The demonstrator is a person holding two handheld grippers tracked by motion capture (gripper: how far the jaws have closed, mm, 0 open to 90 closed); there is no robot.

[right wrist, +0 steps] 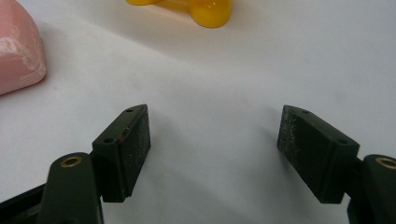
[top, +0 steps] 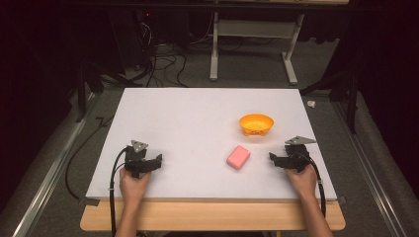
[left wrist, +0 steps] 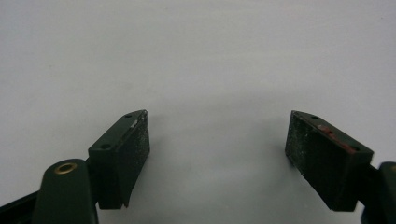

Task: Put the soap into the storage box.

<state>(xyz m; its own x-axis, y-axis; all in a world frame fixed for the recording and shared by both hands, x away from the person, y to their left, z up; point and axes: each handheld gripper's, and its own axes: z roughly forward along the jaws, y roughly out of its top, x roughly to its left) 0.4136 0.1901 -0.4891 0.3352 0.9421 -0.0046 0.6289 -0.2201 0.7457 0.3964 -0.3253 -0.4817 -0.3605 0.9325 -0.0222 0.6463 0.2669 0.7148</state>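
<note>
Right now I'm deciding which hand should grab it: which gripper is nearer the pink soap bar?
Right. The right gripper sits just right of the pink soap bar, jaws open and empty; the left gripper rests far off to its left.

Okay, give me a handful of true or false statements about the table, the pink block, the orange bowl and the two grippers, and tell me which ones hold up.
1. The pink soap-like block lies inside the orange bowl. False: it lies on the white tabletop, nearer the person than the bowl and apart from it.
2. The right gripper has open jaws with nothing between them. True.
3. The left gripper is clamped on the block. False: its jaws stand open over bare tabletop.
4. The block is closer to the right gripper than to the left one. True.
5. The bowl looks empty in the high view. True.
</note>
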